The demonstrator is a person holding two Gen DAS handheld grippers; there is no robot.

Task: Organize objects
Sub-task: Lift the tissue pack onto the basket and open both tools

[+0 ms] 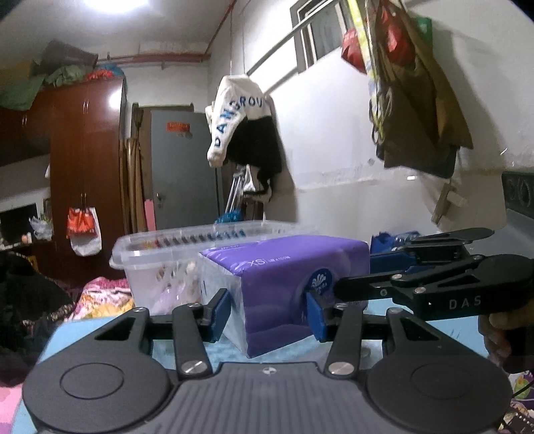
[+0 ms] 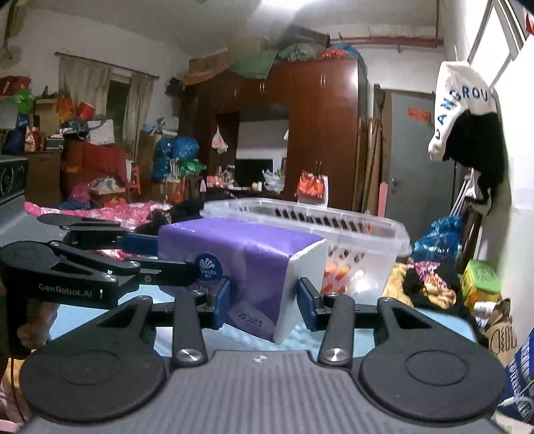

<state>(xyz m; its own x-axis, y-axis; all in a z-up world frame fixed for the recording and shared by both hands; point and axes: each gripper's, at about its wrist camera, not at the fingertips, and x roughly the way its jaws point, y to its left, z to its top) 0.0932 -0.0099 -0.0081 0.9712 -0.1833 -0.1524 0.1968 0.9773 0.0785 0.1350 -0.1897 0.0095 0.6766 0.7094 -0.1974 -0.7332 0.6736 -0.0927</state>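
Cluttered bedroom; pale blue worktop ahead. The tissue pack stands on it, clear bin just behind. Our left gripper and right gripper meet crosswise at the pack, both sets of fingers pressed on its sides.

My ceiling lamp blows out white at the top of both views, glaring off the wardrobe doors. Corners vignette black, edges bend, and the upper right of my left view smears softly.
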